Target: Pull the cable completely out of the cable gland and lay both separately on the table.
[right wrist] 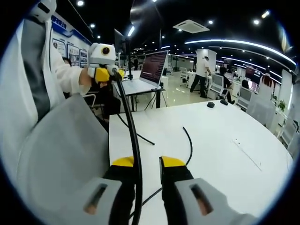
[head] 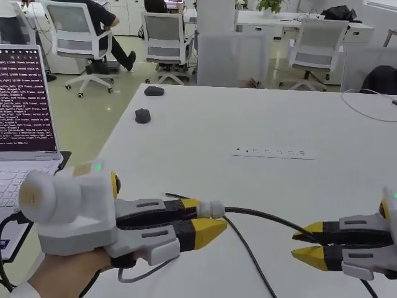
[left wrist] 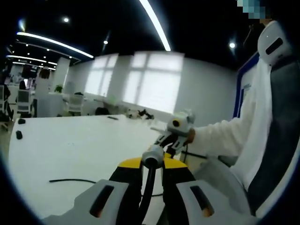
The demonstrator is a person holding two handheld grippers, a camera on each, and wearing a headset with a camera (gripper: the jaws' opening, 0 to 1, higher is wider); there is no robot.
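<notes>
Nearest in the head view, a hand [head: 68, 273] holds the left gripper [head: 214, 216] low over the table [head: 248, 124]. Its yellow-tipped jaws are pinched down on the pale cable gland [head: 211, 208]. The left gripper view confirms it: gland [left wrist: 153, 153] seated right at the jaw tips and the cable dropping back between the jaws. That looks like an anchoring hold, so the gland can't follow when the cable is drawn. The black cable [head: 267, 217] leaves the gland and arcs across to the right gripper [head: 296, 243], and a second strand runs off the lower edge. A short black end shows just left of the gland, so the cable is judged to be threaded through, not out yet. In the right gripper view the cable [right wrist: 137, 154] rises between the jaws, hugging one of them, with a gap beside it. The jaws are narrowed around it, but whether they actually pinch can't be told. The grippers are well apart, probably to give pulling room along the cable line. Neither part lies free on the table. Further out sit a flat white strip [head: 273, 153] and two mice [head: 142, 115]. A laptop [head: 25, 105] is at the left and office chairs [head: 164, 37] are beyond.
</notes>
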